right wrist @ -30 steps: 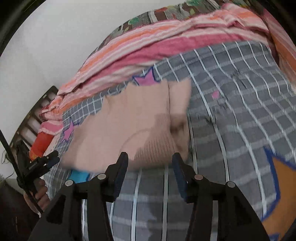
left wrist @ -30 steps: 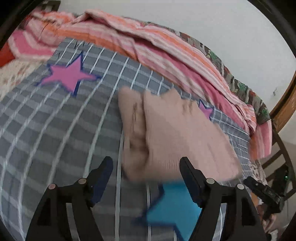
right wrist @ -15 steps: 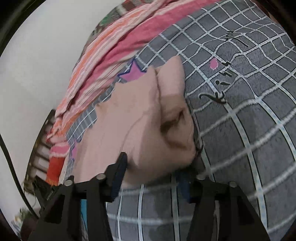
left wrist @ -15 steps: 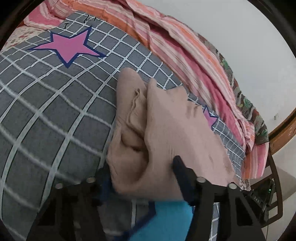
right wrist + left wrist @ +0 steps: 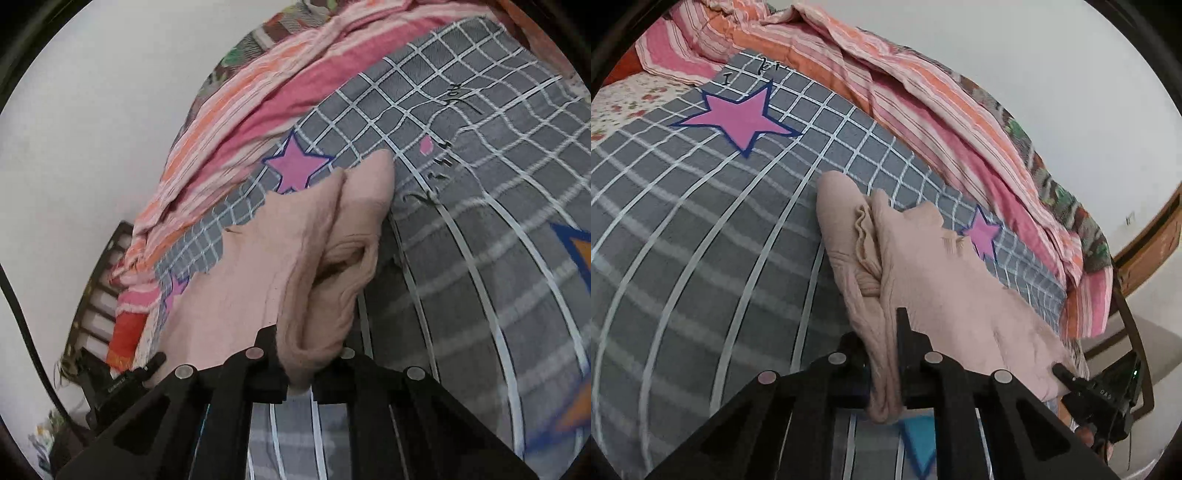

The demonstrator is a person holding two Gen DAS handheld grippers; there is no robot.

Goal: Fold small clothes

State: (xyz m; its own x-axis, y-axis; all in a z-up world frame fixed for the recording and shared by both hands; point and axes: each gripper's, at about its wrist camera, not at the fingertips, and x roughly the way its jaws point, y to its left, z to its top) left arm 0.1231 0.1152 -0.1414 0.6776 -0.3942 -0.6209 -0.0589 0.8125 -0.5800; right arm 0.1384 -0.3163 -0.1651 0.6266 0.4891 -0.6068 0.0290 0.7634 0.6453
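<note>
A grey checked bedspread (image 5: 701, 258) printed with pink stars (image 5: 738, 118) covers the bed, with a pink and orange striped quilt (image 5: 923, 110) bunched along its far edge by the wall. On the bedspread lies a pale pink knitted garment (image 5: 942, 288), soft and ribbed, folded so that thick wrinkled layers roll together along its near edge and one side. The left gripper (image 5: 886, 354) and the right gripper (image 5: 306, 365) have just closed, each pinching a bunched corner of that near edge between its black fingers.
</note>
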